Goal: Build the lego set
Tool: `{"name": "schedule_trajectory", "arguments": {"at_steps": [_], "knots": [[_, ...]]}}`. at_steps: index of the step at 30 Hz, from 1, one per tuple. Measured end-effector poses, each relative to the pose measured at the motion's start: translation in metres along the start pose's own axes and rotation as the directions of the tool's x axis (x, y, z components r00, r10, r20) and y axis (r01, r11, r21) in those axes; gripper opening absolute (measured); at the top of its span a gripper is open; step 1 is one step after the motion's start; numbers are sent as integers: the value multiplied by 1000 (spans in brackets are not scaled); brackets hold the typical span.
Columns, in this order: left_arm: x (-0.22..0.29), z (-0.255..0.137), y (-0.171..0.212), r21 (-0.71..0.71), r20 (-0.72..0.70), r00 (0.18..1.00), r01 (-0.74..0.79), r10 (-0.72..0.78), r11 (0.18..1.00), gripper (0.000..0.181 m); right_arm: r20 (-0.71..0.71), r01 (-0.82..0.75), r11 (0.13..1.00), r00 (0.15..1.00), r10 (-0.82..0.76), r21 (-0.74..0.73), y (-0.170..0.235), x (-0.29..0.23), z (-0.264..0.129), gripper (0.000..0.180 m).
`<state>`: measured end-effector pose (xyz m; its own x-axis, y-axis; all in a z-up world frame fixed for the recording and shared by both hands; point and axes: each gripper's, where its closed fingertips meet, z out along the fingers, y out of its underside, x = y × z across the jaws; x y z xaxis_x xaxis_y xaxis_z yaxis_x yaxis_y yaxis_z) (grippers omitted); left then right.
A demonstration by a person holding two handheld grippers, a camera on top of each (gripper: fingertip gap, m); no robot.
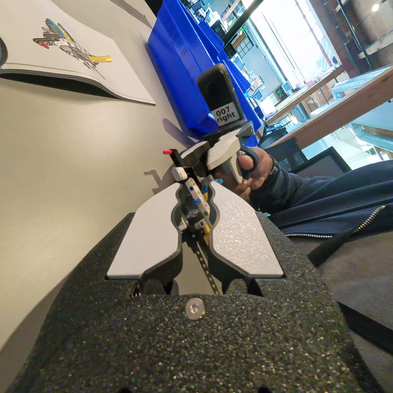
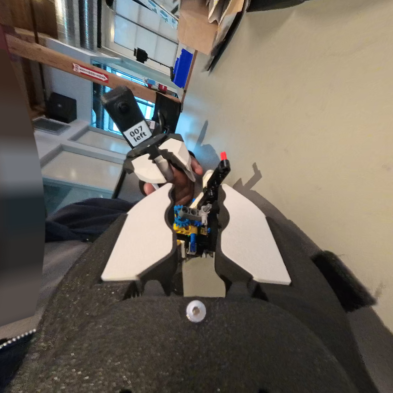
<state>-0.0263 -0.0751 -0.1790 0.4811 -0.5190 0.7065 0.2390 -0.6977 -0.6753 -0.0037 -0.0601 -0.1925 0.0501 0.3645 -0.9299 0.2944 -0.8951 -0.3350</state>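
Both tongs are closed on the same thing: the left tongs (image 1: 195,202) clamp the model (image 1: 194,204) from one end, and the right tongs (image 2: 194,214) grip its other end, so the half-built lego is held in the air between them, just above the table (image 1: 53,170). The two tools face each other, each with a hand (image 1: 253,168) on its trigger.

The model is a dense cluster of black, white, yellow and blue parts, with a black beam (image 2: 217,180) sticking out past the tongs and a red pin (image 2: 222,155) at its tip. A black perforated strip (image 1: 201,261) hangs back between the left fingers.

The step looks like seating or re-gripping a joint. It would go best with one side holding firm while the other presses straight along the pin axis, without twisting, since the long beam could lever loose. The manual (image 1: 70,53) lies open on the table near a blue bin (image 1: 180,63) for checking the layout.
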Motion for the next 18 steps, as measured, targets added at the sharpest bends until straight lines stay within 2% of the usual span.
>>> {"name": "schedule_trajectory", "arguments": {"at_steps": [5,12,18], "knots": [[0,-6,-1,8,-5,1000,-21,21,1000,23,-125,209,977,969,-213,-46,-2,6,-12,42],[-3,-8,4,-31,27,997,-65,66,997,23,-225,353,922,896,-382,-158,12,8,-25,41],[-1,-11,11,-64,39,992,-121,124,991,23,-295,457,868,817,-496,-194,40,-8,-34,41]]}}
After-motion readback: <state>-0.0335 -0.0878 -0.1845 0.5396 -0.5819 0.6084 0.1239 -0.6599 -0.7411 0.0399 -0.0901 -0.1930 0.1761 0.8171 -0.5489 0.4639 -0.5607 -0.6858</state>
